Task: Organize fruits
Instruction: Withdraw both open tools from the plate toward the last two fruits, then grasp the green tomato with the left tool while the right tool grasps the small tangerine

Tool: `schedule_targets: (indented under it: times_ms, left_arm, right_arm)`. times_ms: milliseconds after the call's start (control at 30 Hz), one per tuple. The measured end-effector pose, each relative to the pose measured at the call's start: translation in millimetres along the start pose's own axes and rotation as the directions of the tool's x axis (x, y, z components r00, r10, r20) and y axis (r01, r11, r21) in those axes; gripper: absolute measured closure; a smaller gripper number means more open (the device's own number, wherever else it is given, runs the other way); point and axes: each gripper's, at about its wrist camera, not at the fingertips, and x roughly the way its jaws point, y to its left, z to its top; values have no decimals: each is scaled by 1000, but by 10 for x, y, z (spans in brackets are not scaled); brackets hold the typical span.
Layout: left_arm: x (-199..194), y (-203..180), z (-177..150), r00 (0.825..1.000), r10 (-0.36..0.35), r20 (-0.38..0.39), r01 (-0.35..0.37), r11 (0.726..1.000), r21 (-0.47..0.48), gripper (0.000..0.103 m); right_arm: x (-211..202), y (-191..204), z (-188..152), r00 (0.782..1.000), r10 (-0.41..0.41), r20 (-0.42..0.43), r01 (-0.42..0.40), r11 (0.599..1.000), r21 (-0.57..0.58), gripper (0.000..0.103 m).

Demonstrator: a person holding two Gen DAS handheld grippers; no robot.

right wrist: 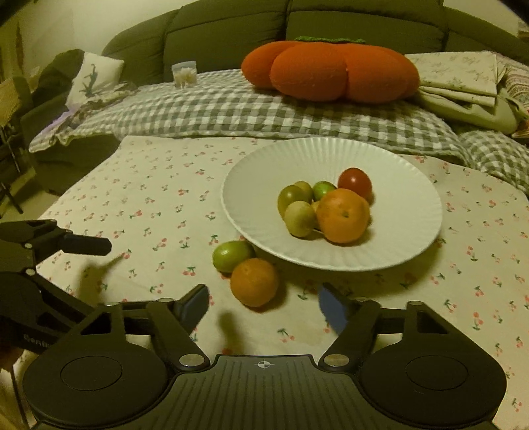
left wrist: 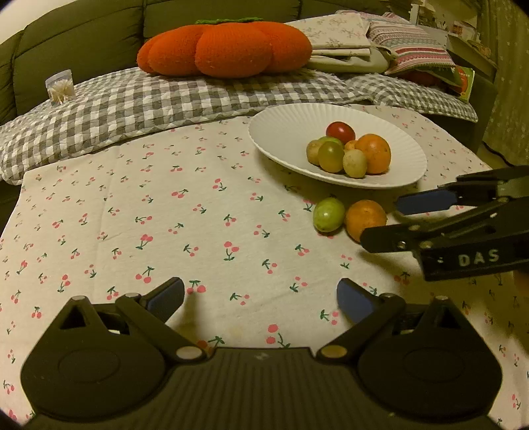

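Your left gripper [left wrist: 261, 296] and right gripper [right wrist: 264, 307] both hover spread wide and empty over the cherry-print tablecloth [left wrist: 132, 211]. A loose orange [right wrist: 254, 281] and green fruit [right wrist: 232, 255] touch each other on the cloth just near-left of the white plate [right wrist: 413, 205], which holds the other fruits. Beyond the table: a checked blanket [right wrist: 231, 112], a pumpkin cushion [right wrist: 330, 71], an olive sofa [right wrist: 224, 33].

You're in a home living room: a green sofa [right wrist: 231, 29] runs along the back, with a gingham quilt [right wrist: 251, 112], an orange pumpkin cushion [right wrist: 330, 71] and folded bedding [left wrist: 340, 36] on it, and a cherry-print tablecloth [left wrist: 165, 205] carrying 1 white plate [right wrist: 264, 178] in front.
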Motion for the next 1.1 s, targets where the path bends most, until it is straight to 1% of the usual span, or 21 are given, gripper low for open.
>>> schedule_targets:
  times_ms: [33,67,100,133,167,267,367,433,567,633,800,900,1100]
  left_arm:
    - [3,-4,1,1000,-1,0,1,1000,0,6]
    - [9,-7,5,1000,-2,-1,2,1000,0,6]
    - [15,-12,9,1000,-2,-1,2,1000,0,6]
    - [21,-17,13,1000,-3,-2,3,1000,1,6]
    - [25,-20,14,1000,-5,-2,5,1000,1,6]
    - [51,-34,32,1000,-10,0,10,1000,3,6]
    - [80,-63,56,1000,-18,5,18,1000,3,8]
    - [107,-89,78,1000,-28,6,28,1000,2,15]
    - [161,-144,118,999,-49,11,49,999,-2,25]
    - [181,-179,133,998,-63,15,63,998,-2,33]
    - [225,-288,204,996,-83,46,83,997,6,43]
    - [252,-331,253,993,-105,54,105,994,-3,56]
    - [332,-410,297,992,-107,65,108,994,-9,61]
  right_arm:
    - [16,2,7,1000,1,-1,-1,1000,1,40]
    - [28,7,12,1000,1,-2,-1,1000,1,46]
    - [42,13,18,1000,-1,-4,1,1000,0,54]
    - [53,13,19,1000,-2,-6,2,1000,0,58]
    - [57,11,18,1000,-1,-8,2,1000,2,66]
    - [43,-4,19,1000,20,-5,-20,1000,9,77]
    - [8,-5,20,1000,12,-1,-12,1000,-4,77]
    - [-13,-25,14,1000,16,-1,-16,1000,-1,77]
    - [-76,-92,-4,1000,4,4,-4,1000,2,77]
    - [-111,-131,-16,1000,-4,5,4,1000,6,77]
    - [-192,-240,-49,1000,-20,5,20,1000,21,77]
    - [-230,-295,-62,1000,-26,7,25,999,27,77]
    - [-281,-338,-84,1000,-25,10,24,999,26,78]
